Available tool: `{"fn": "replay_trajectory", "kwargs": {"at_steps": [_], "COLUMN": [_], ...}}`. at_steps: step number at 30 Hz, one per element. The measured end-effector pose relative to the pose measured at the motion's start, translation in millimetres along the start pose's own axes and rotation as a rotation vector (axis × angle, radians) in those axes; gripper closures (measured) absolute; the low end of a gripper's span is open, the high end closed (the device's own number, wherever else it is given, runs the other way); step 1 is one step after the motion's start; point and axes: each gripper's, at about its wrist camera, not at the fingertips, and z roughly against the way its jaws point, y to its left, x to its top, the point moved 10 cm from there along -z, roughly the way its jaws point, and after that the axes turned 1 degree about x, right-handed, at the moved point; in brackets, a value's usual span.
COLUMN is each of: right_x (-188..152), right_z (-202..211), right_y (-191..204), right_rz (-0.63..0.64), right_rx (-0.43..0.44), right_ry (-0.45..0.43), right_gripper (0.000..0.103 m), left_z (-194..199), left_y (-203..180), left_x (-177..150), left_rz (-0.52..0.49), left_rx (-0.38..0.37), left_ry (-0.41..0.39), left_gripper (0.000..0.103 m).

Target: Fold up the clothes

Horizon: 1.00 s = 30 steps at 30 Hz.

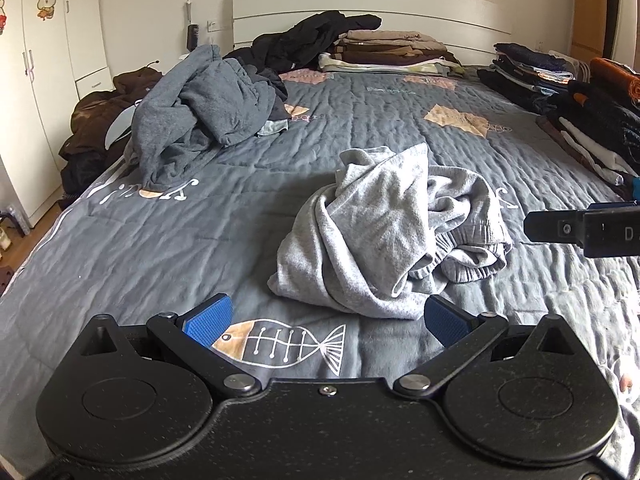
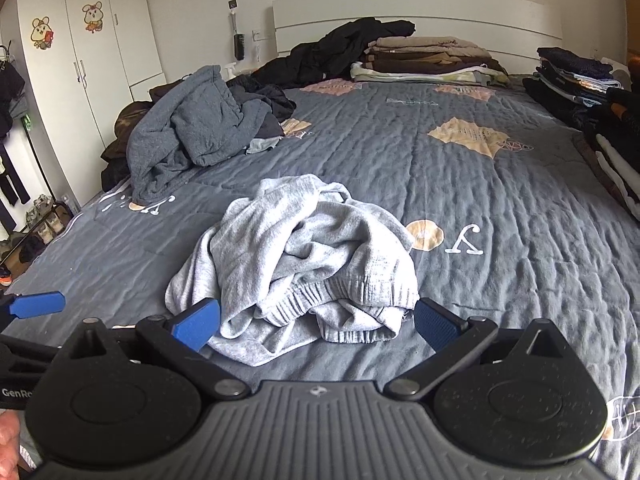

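Both claws wide open and empty: left gripper (image 1: 327, 326), right gripper (image 2: 316, 326). Crumpled light grey sweatpants (image 2: 304, 256), probably, sit just ahead of them.

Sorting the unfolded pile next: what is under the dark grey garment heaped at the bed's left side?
Under the dark grey garment, a pale blue-grey cloth pokes out at its right edge, with black clothing behind. It lies on the quilt; anything else beneath is covered.
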Motion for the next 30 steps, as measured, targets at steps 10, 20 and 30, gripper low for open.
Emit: {"fn": "replay_trajectory", "kwargs": {"at_steps": [10, 20, 30], "right_x": [-8, -18, -22], "right_z": [37, 9, -68], "right_y": [9, 12, -10], "right_rz": [0.057, 0.268, 0.62], "right_rx": [-0.007, -0.046, -0.064], "right_ry": [-0.052, 0.072, 0.114], "right_gripper": [0.0, 0.0, 0.002], "left_z": [37, 42, 15], "left_y": [5, 25, 43], "left_x": [-2, -2, -18], "left_rz": [0.007, -0.059, -0.018], "left_rx": [-0.069, -0.048, -0.077], "left_ry": [-0.027, -0.072, -0.039], "left_gripper": [0.0, 0.0, 0.0]}}
